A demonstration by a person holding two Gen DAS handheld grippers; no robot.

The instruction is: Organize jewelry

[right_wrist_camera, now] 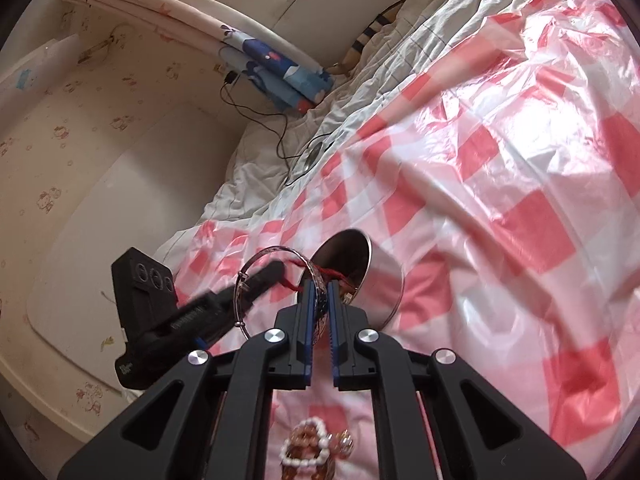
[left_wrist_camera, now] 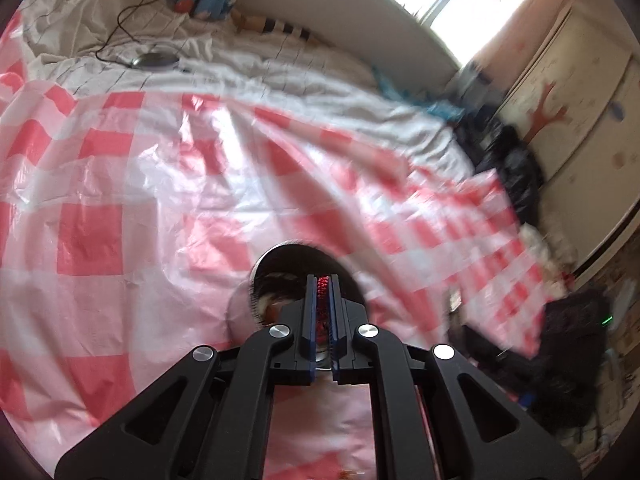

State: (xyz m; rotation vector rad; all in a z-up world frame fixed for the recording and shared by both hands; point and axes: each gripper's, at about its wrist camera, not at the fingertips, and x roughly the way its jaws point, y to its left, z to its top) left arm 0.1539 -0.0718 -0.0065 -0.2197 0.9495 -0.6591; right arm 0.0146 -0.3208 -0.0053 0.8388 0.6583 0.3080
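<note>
A round metal tin (right_wrist_camera: 376,276) lies tipped on the red-and-white checked plastic sheet, also in the left wrist view (left_wrist_camera: 296,264). My left gripper (left_wrist_camera: 323,280) is shut on a red braided cord (left_wrist_camera: 322,296) just over the tin's mouth; the cord (right_wrist_camera: 304,270) also shows in the right wrist view. My right gripper (right_wrist_camera: 320,286) is shut on a thin silver bangle (right_wrist_camera: 260,258), held upright beside the tin's opening. The other gripper's black body (right_wrist_camera: 168,312) reaches in from the left, its tip passing through the bangle. A heart-shaped pearl piece (right_wrist_camera: 306,446) lies on the sheet below my right gripper.
The checked sheet (left_wrist_camera: 120,184) covers a bed with rumpled white bedding (left_wrist_camera: 240,68). A black cable and small round device (left_wrist_camera: 154,60) lie on the bedding. Blue bottles (right_wrist_camera: 288,76) stand by the wall. Dark clutter (left_wrist_camera: 512,168) sits at the bed's right edge.
</note>
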